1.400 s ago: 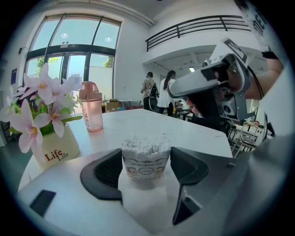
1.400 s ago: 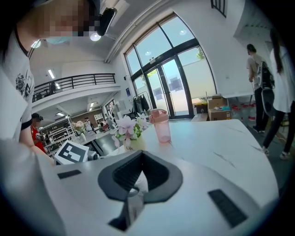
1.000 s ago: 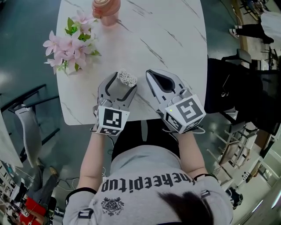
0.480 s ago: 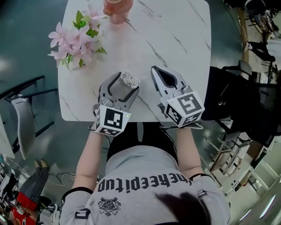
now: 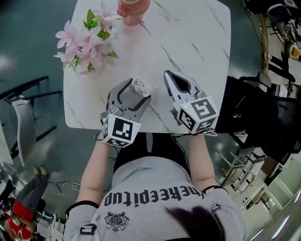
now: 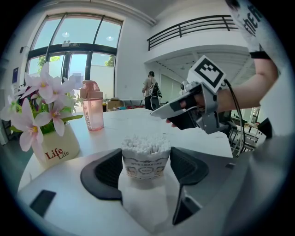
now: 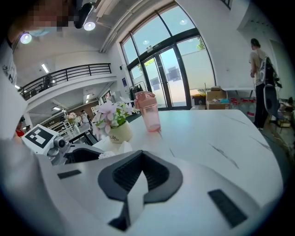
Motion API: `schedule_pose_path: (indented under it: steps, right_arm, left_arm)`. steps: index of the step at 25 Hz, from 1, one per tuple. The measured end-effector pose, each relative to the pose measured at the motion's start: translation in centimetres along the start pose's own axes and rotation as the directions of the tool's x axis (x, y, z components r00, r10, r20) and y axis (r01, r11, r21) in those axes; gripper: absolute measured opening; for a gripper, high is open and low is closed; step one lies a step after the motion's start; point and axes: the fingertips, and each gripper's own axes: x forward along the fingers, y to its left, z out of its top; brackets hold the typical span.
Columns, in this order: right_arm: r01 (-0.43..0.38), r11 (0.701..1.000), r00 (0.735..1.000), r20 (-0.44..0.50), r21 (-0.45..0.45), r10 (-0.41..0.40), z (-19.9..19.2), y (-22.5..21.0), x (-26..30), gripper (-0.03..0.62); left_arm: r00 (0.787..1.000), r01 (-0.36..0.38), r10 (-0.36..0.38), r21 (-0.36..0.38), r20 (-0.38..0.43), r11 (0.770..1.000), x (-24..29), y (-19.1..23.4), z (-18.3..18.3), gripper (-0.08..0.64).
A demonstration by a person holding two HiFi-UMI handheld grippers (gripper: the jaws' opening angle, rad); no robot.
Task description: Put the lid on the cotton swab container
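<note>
My left gripper (image 5: 135, 93) is clamped on the open swab container (image 6: 145, 165), one pad against each side, white swab heads packed at the top. It sits at the near part of the table (image 5: 193, 33), though I can't tell whether it rests on the marble. My right gripper (image 5: 170, 78) hovers just beside it, tips pressed together, with nothing I can make out between them. The flowers (image 5: 87, 41) and pink bottle (image 5: 133, 7) stand well beyond.
</note>
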Motion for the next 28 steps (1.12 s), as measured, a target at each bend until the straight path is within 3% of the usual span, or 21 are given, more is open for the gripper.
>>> schedule_pose_path:
  steps: [10, 28]
  right_arm:
    - [-0.041, 0.999, 0.999, -0.011, 0.017, 0.041, -0.4, 0.5, 0.4, 0.011]
    - [-0.210, 0.978, 0.978, -0.024, -0.011, 0.210, -0.2, 5.6, 0.4, 0.011]
  left_arm:
    - [1.000, 0.000, 0.000, 0.001, -0.006, 1.000, 0.0, 0.0, 0.0, 0.333]
    - [1.000, -0.001, 0.001, 0.000, 0.000, 1.000, 0.0, 0.0, 0.0, 0.333]
